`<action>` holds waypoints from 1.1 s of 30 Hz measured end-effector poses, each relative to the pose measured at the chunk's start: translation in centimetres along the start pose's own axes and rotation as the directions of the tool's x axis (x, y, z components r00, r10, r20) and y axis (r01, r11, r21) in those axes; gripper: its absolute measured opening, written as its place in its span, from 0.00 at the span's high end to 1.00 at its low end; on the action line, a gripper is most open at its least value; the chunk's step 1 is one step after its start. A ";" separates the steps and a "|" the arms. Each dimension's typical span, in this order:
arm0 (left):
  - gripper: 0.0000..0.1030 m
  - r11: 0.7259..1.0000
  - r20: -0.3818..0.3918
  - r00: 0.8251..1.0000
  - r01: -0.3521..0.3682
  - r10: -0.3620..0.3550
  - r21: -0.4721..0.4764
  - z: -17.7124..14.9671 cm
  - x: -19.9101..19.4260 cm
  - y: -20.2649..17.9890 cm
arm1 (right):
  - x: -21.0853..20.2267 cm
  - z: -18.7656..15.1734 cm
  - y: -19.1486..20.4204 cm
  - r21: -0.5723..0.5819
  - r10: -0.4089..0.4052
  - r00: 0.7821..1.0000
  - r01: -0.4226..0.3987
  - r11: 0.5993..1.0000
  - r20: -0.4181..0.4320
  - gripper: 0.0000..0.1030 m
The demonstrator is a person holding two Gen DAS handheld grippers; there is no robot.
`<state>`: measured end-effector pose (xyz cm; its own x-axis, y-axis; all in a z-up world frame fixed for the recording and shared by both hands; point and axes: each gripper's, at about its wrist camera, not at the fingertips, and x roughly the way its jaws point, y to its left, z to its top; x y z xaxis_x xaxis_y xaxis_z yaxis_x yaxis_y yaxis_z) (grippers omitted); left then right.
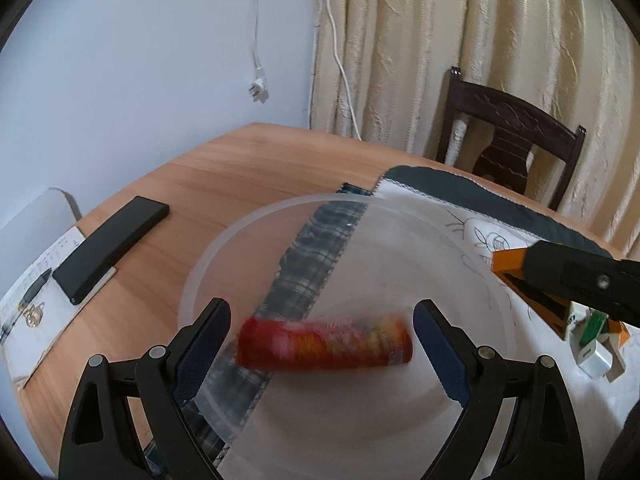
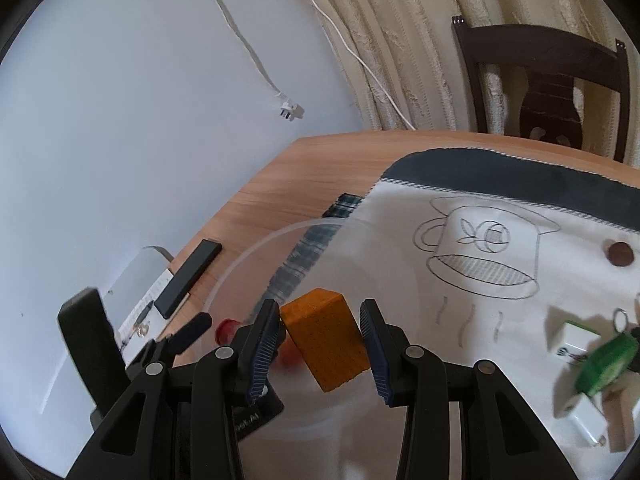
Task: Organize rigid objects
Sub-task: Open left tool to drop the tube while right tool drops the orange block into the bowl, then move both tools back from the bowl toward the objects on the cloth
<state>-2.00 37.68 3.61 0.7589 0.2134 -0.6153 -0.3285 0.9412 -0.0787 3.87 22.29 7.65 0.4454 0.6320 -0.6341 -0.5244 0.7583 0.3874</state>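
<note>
A clear plastic bowl (image 1: 280, 210) stands on the table over a plaid cloth. Inside it a red snack tube (image 1: 324, 344) lies crosswise, blurred by motion, between the wide-apart fingers of my left gripper (image 1: 323, 306), which is open and does not touch it. In the right wrist view my right gripper (image 2: 320, 312) is shut on an orange block (image 2: 326, 344), held tilted over the bowl's rim (image 2: 256, 252). The same block (image 1: 508, 262) shows at the right of the left wrist view. The tube's red cap (image 2: 227, 328) peeks out beside the left gripper's finger (image 2: 192, 330).
A black phone (image 1: 112, 248) lies on a notepad with a pen (image 1: 36, 292) at the left. A white placemat (image 2: 480, 248) with a cup drawing carries a white charger (image 2: 584, 424), a green item (image 2: 608, 360), a white box (image 2: 576, 338) and a brown disc (image 2: 621, 254). A dark chair (image 1: 512, 148) stands behind.
</note>
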 end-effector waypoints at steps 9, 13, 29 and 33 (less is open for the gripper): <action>0.09 1.000 0.001 1.000 -0.008 0.008 0.006 -0.2 0.3 -0.2 | 0.8 -0.1 -0.6 0.041 0.024 1.000 -0.024 0.999 0.000 0.47; 0.09 1.000 0.001 1.000 -0.012 0.012 0.011 -0.3 0.3 -0.2 | 0.7 -0.4 -1.4 0.055 0.008 1.000 -0.008 0.998 -0.004 0.46; 0.09 0.999 0.000 1.000 -0.017 0.017 0.028 -0.4 0.5 -0.4 | 0.1 -2.3 -4.0 0.070 -0.143 0.990 0.143 0.987 0.002 0.31; 0.09 0.999 -0.001 1.000 -0.017 0.017 0.029 -0.4 0.6 -0.4 | -0.3 -2.7 -4.7 0.082 -0.169 0.986 0.167 0.983 0.013 0.24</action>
<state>-1.68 37.28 2.96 0.7526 0.2296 -0.6172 -0.3250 0.9446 -0.0449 4.19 18.10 4.23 0.5366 0.4972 -0.6819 -0.3811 0.8637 0.3298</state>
